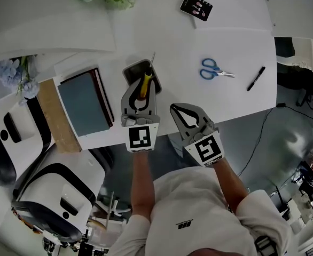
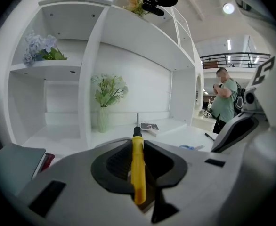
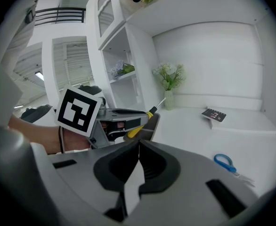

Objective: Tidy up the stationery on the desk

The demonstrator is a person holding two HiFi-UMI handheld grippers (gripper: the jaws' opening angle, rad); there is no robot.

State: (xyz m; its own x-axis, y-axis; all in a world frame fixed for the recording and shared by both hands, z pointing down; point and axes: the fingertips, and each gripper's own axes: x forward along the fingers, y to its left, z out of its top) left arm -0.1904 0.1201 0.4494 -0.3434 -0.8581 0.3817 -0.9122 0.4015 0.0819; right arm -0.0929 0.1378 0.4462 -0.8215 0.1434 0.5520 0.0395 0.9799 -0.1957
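One screwdriver (image 2: 138, 168) clamped, right gripper (image 3: 139, 145) idle

Left gripper (image 2: 138, 142) jaws pinch its yellow handle over the dark tray (image 1: 132, 71) at centre frame; the right gripper's jaws meet on nothing. It looks light, rigid and smooth, probably slippery, so the mid-handle hold seems soundest.

Bright, flat indoor light; fisheye gripper views.
Desk (image 1: 162, 52) nearly blown out, shadows soft. Lamp (image 2: 229, 8) glares in left gripper view. Gripper views bend and go black at corners; screwdriver (image 2: 137, 168) near end soft, head view edges warped.
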